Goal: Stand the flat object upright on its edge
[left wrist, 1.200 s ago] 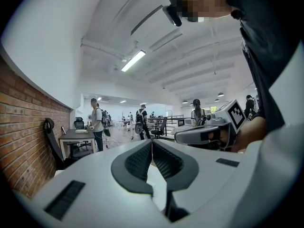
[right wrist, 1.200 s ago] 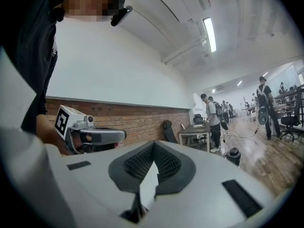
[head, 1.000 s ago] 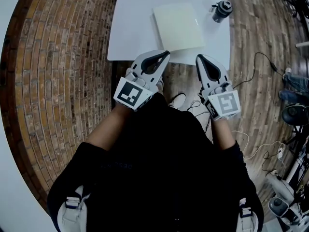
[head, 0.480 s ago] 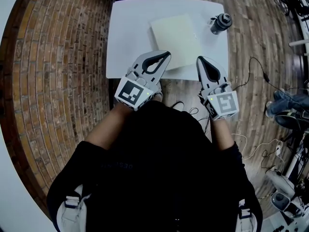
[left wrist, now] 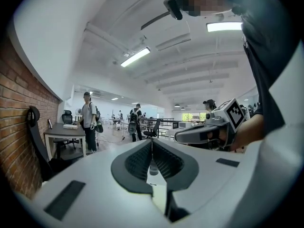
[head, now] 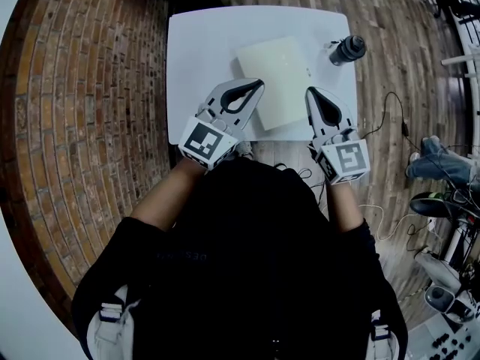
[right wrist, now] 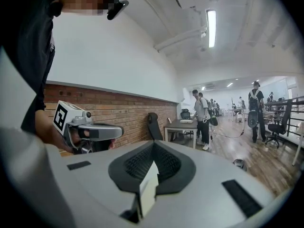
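Brick-patterned floor surrounds a white table (head: 202, 58). On it a pale flat panel (head: 279, 70) lies face down, just ahead of both tongs and between their tips, near the table's front edge. The left tongs (head: 257, 85) and the right tongs (head: 310, 92) are both fully closed and hold nothing. A dark bottle (head: 346, 49) stands ahead of the right tongs, to the outer side. I judge the panel to be thin, stiff, light and rather smooth, so taking it by two opposite edges seems safest.
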A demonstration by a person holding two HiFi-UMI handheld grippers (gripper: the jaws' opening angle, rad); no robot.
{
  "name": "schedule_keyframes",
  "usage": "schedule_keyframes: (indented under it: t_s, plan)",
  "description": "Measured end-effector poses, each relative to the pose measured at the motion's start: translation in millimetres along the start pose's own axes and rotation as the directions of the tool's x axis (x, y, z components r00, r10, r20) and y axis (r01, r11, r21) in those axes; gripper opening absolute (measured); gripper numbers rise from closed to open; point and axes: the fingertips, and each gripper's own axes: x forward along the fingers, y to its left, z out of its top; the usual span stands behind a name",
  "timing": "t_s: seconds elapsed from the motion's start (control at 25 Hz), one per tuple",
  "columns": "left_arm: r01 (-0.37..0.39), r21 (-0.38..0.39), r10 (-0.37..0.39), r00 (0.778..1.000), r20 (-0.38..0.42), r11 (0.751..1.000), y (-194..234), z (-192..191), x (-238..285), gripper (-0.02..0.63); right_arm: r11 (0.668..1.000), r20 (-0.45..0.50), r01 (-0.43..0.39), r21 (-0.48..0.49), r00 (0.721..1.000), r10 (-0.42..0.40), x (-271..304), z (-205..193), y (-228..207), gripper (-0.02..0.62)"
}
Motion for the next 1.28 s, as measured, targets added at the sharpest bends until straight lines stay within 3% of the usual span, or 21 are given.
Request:
schedule_keyframes:
  t_s: [0.4, 0.56, 0.8, 0.96, 1.12, 1.28]
  plan:
    - [0.085, -0.017, -0.086, 0.996, -0.036, 0.996, 37.8, -10.9, 15.7, 0.021, 0.996, -0.045, 0.09, 0.022, 0.995, -0.089, 35.3, -7.2, -14.4, 0.009]
    - [0.085, -0.044, -0.088, 0.994, -0.065, 0.995, 42.4, -23.6, 23.8, 0.021, 0.997, -0.064, 0.078, 0.008, 0.995, -0.078, 43.6, -14.4, -25.0, 0.009]
    - [-0.003, -0.096, -0.012, 0.988, -0.151, 0.995, 57.0, -52.4, 42.5, 0.021, 0.998, -0.124, 0.05, 0.025, 0.991, -0.046, 60.5, -34.6, -62.2, 0.009]
    - [-0.094, -0.167, 0.062, 0.98, -0.187, 0.981, 69.4, -69.3, 50.1, 0.021, 0.999, -0.18, 0.001, 0.035, 0.984, 0.006, 73.6, -54.6, -79.0, 0.01]
    - [-0.177, -0.241, 0.119, 0.964, -0.236, 0.954, 78.8, -91.9, 59.7, 0.021, 0.998, -0.237, -0.047, 0.047, 0.97, 0.057, 86.2, -75.4, -94.9, 0.014]
    - [-0.266, -0.334, 0.169, 0.942, -0.291, 0.904, 90.0, -116.6, 69.3, 0.021, 0.995, -0.305, -0.082, 0.062, 0.947, 0.097, 97.1, -97.0, -111.0, 0.015]
